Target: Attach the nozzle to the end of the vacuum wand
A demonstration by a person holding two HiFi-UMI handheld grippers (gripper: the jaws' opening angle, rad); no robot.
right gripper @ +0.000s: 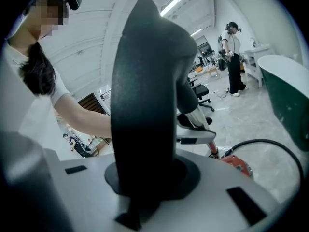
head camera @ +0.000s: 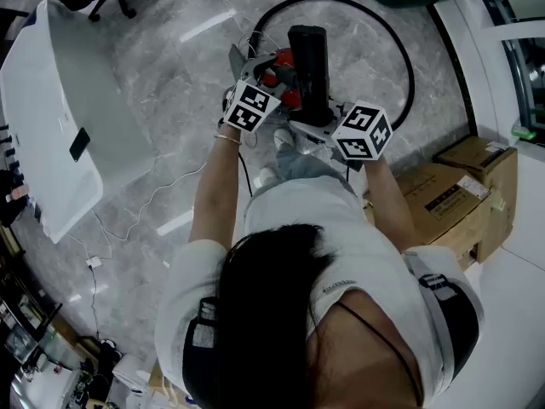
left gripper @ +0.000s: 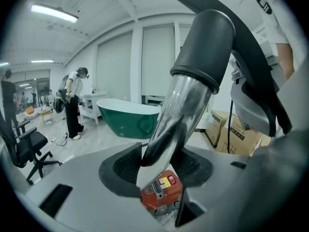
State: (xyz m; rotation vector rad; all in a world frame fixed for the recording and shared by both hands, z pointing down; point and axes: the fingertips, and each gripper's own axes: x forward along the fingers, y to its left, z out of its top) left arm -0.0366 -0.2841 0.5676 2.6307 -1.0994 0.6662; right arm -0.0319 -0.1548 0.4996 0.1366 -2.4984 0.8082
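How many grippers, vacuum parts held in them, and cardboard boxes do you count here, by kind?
Grippers: 2, left gripper and right gripper
Held vacuum parts: 2, wand in the left, nozzle in the right
Cardboard boxes: 2, labelled box and second box
Total: 6

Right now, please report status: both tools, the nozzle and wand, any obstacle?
Left tool shut on wand. Right tool shut on nozzle. Nozzle collar over wand end; full seating not visible. Hose loops below, not in the way.
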